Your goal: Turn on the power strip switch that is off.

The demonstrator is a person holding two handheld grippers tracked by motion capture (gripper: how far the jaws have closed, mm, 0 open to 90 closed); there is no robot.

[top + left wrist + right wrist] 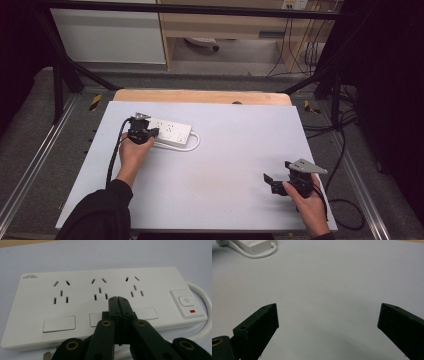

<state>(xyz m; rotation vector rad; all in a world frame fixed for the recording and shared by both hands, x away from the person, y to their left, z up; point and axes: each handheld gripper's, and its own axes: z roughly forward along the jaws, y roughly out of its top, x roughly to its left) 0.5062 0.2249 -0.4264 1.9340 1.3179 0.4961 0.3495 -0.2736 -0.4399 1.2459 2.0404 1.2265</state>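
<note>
I hold my left gripper [117, 298] over the white power strip [100, 287], its jaws pressed together with nothing between them, tips above the middle socket group; the strip lies flat on the left rear part of the pale table [225, 150], its white cord [196, 142] looping at its right end; my right gripper [328, 317] hovers well apart at the table's right front, jaws spread wide and empty over bare surface.

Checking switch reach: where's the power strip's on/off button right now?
In the left gripper view the power button sits at the right end of the power strip, beside the cord exit and above a small red indicator, right of the shut left gripper.
</note>
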